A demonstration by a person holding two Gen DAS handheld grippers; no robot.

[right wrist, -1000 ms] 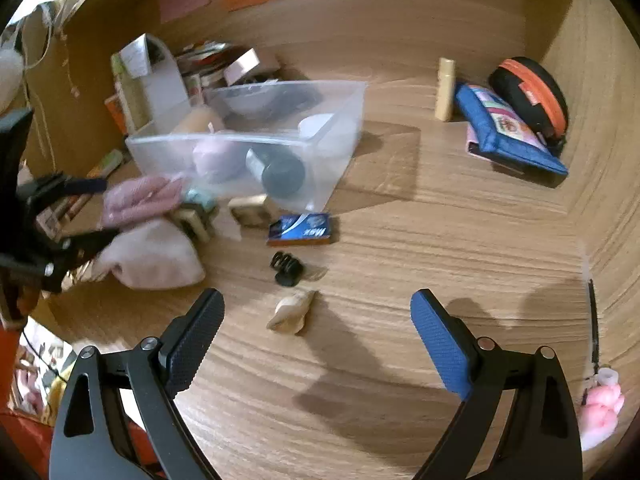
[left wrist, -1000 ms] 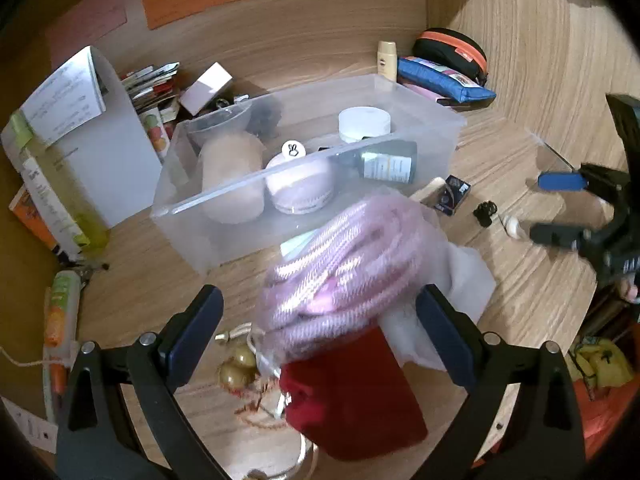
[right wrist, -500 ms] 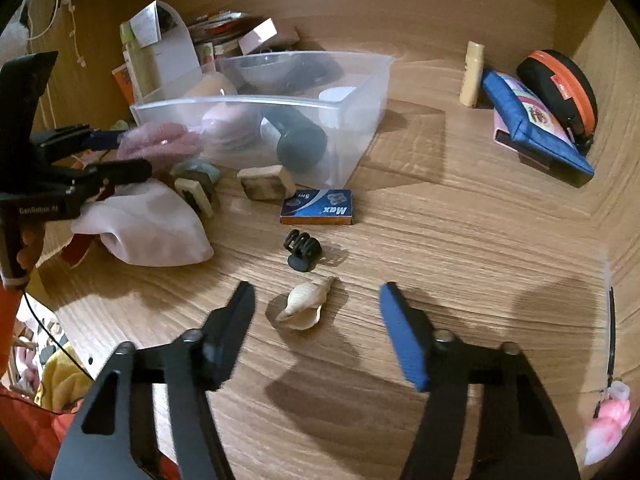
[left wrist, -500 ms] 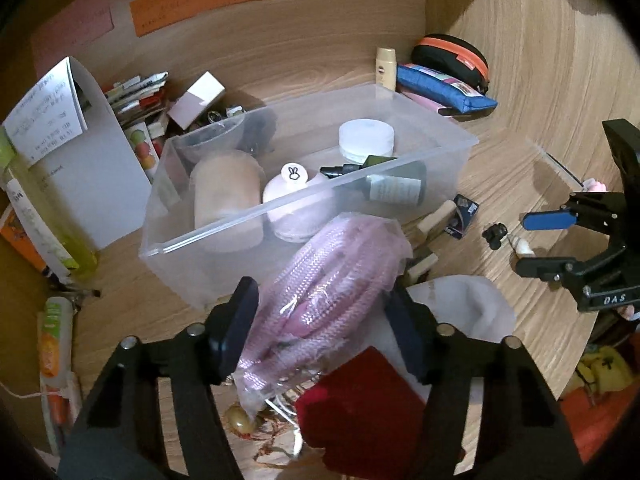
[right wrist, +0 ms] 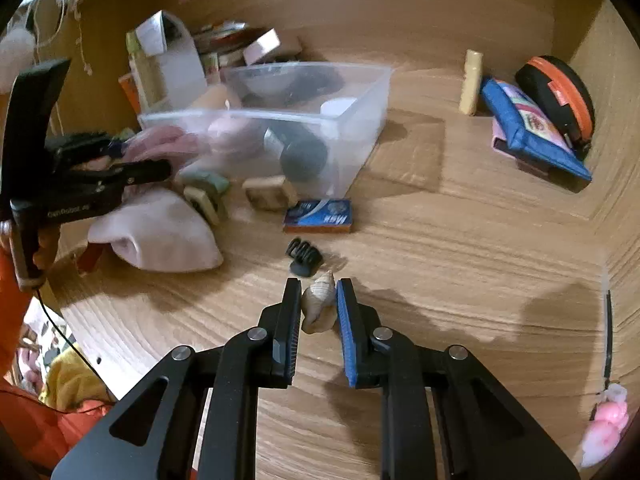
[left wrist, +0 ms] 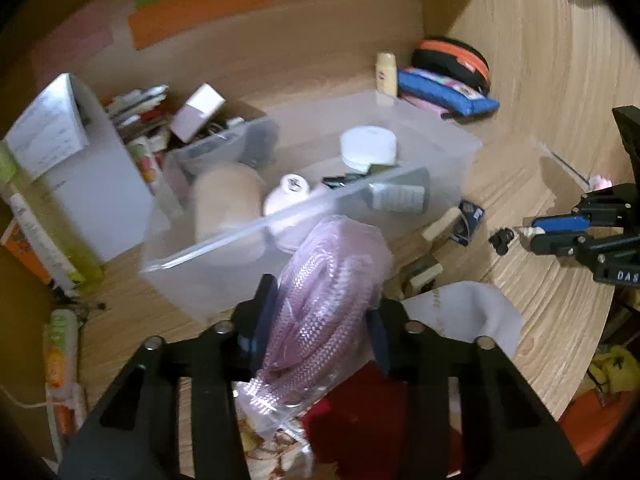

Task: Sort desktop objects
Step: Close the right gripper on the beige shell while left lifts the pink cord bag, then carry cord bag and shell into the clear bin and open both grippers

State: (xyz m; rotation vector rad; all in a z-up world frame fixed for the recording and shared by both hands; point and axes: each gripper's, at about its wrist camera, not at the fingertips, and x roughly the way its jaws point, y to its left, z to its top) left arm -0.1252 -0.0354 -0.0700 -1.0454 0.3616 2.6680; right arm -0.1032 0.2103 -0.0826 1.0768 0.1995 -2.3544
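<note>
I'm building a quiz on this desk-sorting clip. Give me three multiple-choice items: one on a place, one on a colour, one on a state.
1. Where does the blue Max box lie?
A. inside the clear bin
B. on the desk in front of the clear bin
C. on the blue pouch

2. What colour is the bagged rope in the left gripper?
A. pale purple
B. green
C. yellow

3. How is the right gripper?
A. wide open
B. shut on the seashell
C. shut on nothing

Key: 1 B, the box rests on bare wood below the bin wall. 2 A, lilac braid shows through the plastic. 3 B, the jaws have just closed and both pads press the shell.
</note>
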